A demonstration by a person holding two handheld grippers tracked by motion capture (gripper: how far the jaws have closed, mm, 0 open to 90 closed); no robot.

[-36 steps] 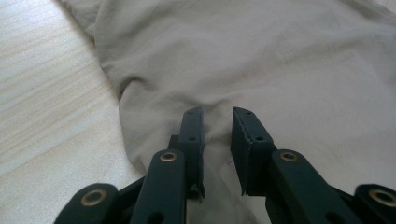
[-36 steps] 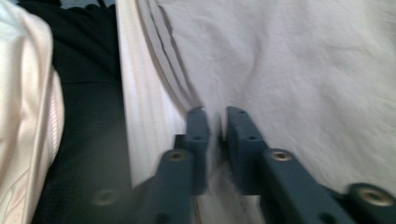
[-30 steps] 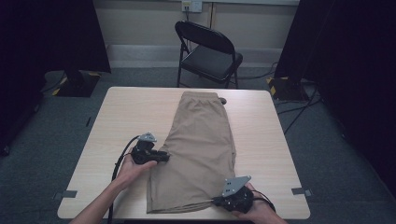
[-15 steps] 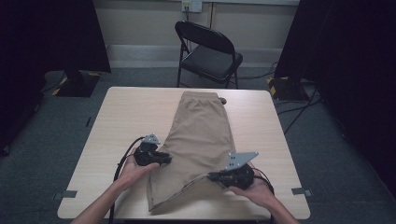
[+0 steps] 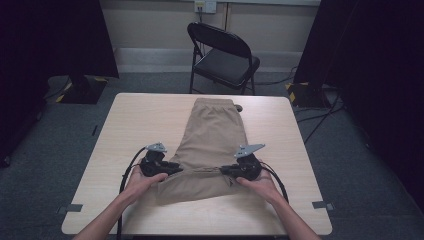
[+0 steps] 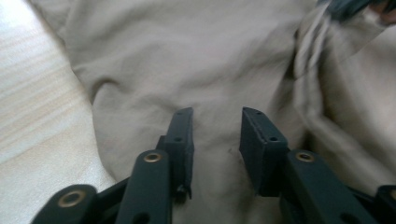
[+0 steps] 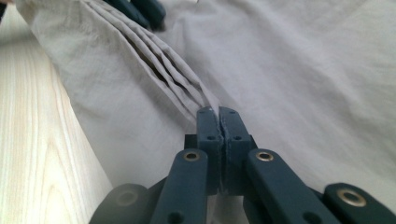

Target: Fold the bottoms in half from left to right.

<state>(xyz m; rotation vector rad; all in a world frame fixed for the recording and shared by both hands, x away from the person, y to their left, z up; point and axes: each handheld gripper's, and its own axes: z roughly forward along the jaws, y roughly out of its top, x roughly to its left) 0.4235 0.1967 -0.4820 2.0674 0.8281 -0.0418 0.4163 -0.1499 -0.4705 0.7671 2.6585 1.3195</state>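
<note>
**Khaki shorts half folded between two hand-held grippers**

A pair of khaki shorts (image 5: 212,140) lies lengthwise down the middle of a light wooden table (image 5: 140,120), the waistband at the far edge and the leg hems toward the near side, where the person stands. The near part of the cloth is bunched and turned over itself, forming a rumpled band across the table just in front of both hands.

The left gripper (image 5: 172,169) lies level at the left edge of the shorts, its tips pointing right onto the fabric. In the left gripper view (image 6: 217,126) its jaws stand apart with a clear gap, hovering over wrinkled cloth; they have just been opening, and nothing is pinched between them.

The right gripper (image 5: 225,171) sits at the right side of the shorts, pointing left toward the other gripper. In the right gripper view (image 7: 218,114) its jaws are pressed together on a gathered edge of the shorts, and taut pleats fan out from the tips toward the far left of that view. The two grippers lie near each other, with the bunched fabric between them.

A black folding chair (image 5: 225,52) stands on the grey carpet beyond the far side of the table.
</note>
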